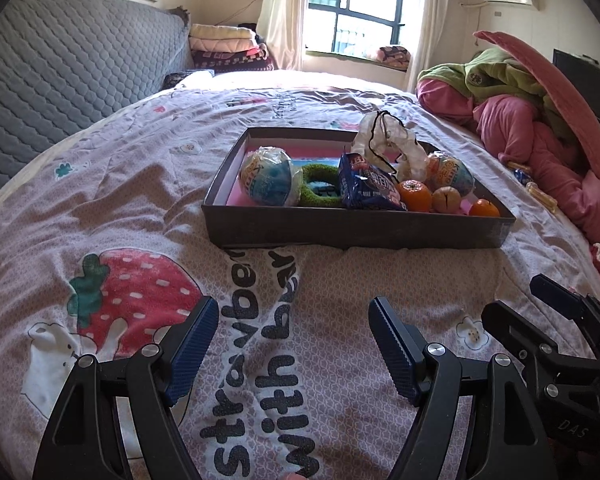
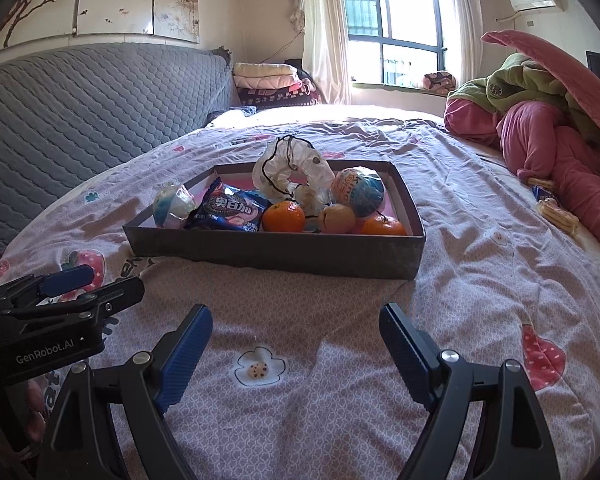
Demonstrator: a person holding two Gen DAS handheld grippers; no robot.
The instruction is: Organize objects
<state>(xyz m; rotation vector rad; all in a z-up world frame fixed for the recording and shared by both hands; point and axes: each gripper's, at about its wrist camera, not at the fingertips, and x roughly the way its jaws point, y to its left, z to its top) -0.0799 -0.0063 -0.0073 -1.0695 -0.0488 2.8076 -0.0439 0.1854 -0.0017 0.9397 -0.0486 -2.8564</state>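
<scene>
Both tools hang low over the bedspread, each spread wide with nothing between its blue pads. The left tool (image 1: 293,332) sits over the printed lettering; the right tool (image 2: 295,340) sits over a small flower print. Each shows at the edge of the other's view, so they are side by side and near one another.

Straight ahead of both tools, on the bed (image 2: 480,280), rests a shallow dark box (image 2: 275,250) with a pink lining. Inside it, from the right tool's view: a wrapped blue-and-white ball (image 2: 172,206) in the left near part; a blue cookie packet (image 2: 229,210) just right of it; an orange (image 2: 283,216) touching the packet's right end; a pale tan fruit (image 2: 337,218) beside that; a second orange (image 2: 383,226) in the near right corner. Behind the fruit lies a second wrapped ball (image 2: 358,191), and a crumpled white bag (image 2: 289,172) with a black cord rises above the rim at the middle back. The left tool's view also shows a green fuzzy ring (image 1: 318,188) lying between the first ball and the packet.

Far to the right of the tools, outside the box, wrapped wafer snacks (image 2: 556,212) lie against a heap of pink and green bedding (image 2: 548,140).
</scene>
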